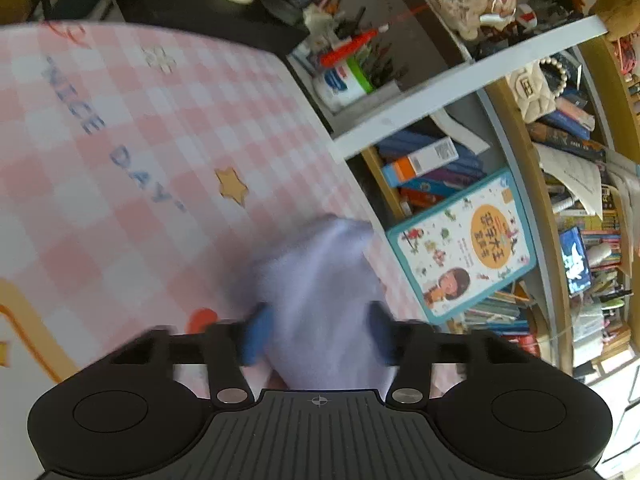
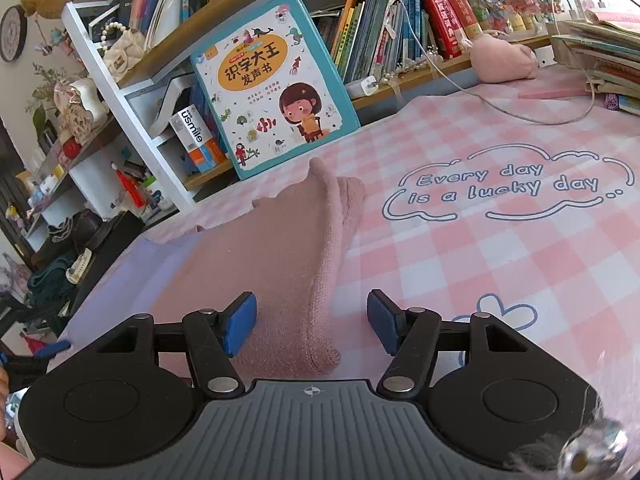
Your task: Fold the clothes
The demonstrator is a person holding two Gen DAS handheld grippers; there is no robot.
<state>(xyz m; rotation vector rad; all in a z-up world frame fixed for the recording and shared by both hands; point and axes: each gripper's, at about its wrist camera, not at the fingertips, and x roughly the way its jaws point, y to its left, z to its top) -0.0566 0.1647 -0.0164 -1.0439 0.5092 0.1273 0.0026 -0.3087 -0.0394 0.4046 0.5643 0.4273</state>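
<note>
A pale lilac garment (image 1: pixel 324 292) hangs bunched between my left gripper's (image 1: pixel 316 336) blue pads, which stand wide apart around it; the view is blurred. In the right wrist view a pink knitted garment (image 2: pixel 280 264) lies on the pink checked table cover (image 2: pixel 500 264), with a folded ridge running toward me. A lilac cloth (image 2: pixel 160 264) lies under and left of it. My right gripper (image 2: pixel 312 320) is open, its pads on either side of the ridge's near end, just above it.
A children's picture book (image 2: pixel 272 84) leans against the bookshelf (image 2: pixel 380 40) at the table's far edge. A white cable (image 2: pixel 520 112) and a pink plush (image 2: pixel 504 58) lie at the back right. A stack of books (image 2: pixel 600 56) stands far right.
</note>
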